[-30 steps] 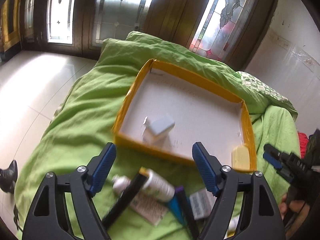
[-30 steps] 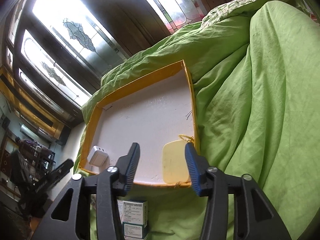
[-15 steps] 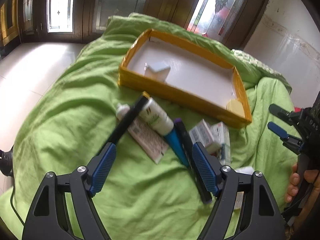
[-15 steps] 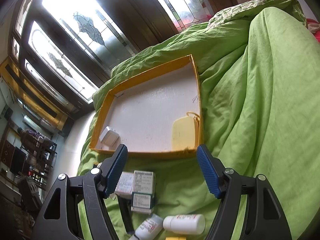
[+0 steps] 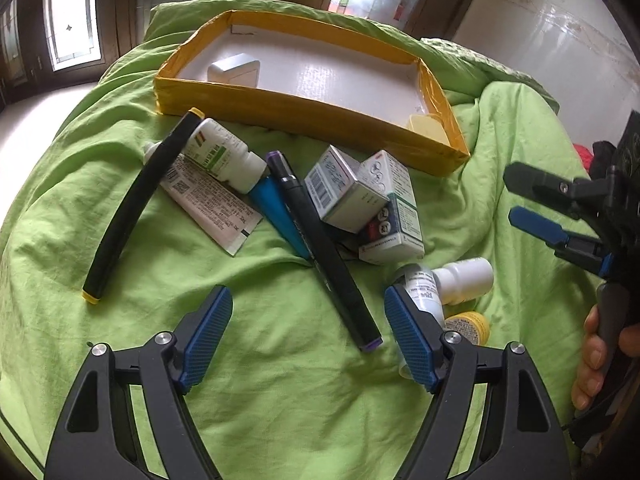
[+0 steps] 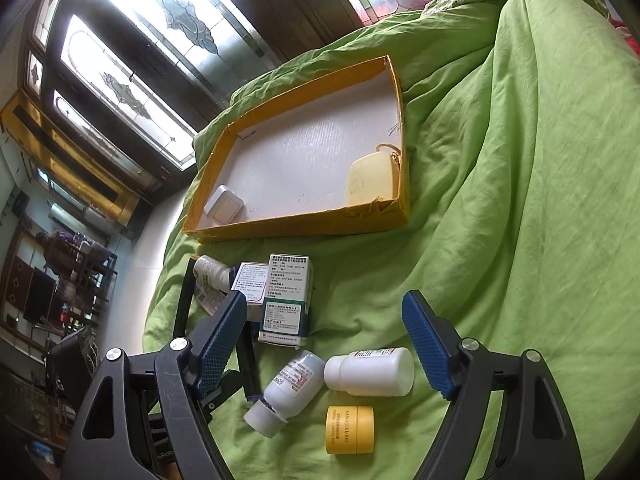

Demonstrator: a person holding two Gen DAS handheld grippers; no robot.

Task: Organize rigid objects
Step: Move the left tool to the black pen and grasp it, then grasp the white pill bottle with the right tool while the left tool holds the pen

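A yellow-rimmed tray (image 5: 304,114) (image 6: 296,228) lies on the green bedspread, holding a white square box (image 5: 235,71) (image 6: 224,205) and a pale yellow case (image 5: 429,128) (image 6: 372,178). In front of it lie medicine boxes (image 5: 362,204) (image 6: 286,300), white bottles (image 5: 224,156) (image 6: 370,372), two black markers (image 5: 324,252), a blue pen (image 5: 278,216), a tube (image 5: 210,200) and a small yellow jar (image 6: 351,429). My left gripper (image 5: 308,334) hangs open above the purple-capped marker's end. My right gripper (image 6: 324,338) (image 5: 532,204) is opening above the bottles, nothing between its pads.
The green bedspread (image 6: 520,200) covers a soft, rumpled bed, rising to the right. Stained-glass doors (image 6: 160,40) stand behind the bed, pale floor (image 5: 24,120) to the left. A hand (image 5: 596,360) grips the right tool's handle.
Both grippers pulled back from the tray, bringing the pile of boxes, bottles and markers into view. The right gripper's jaws spread wider; the yellow case stays in the tray.
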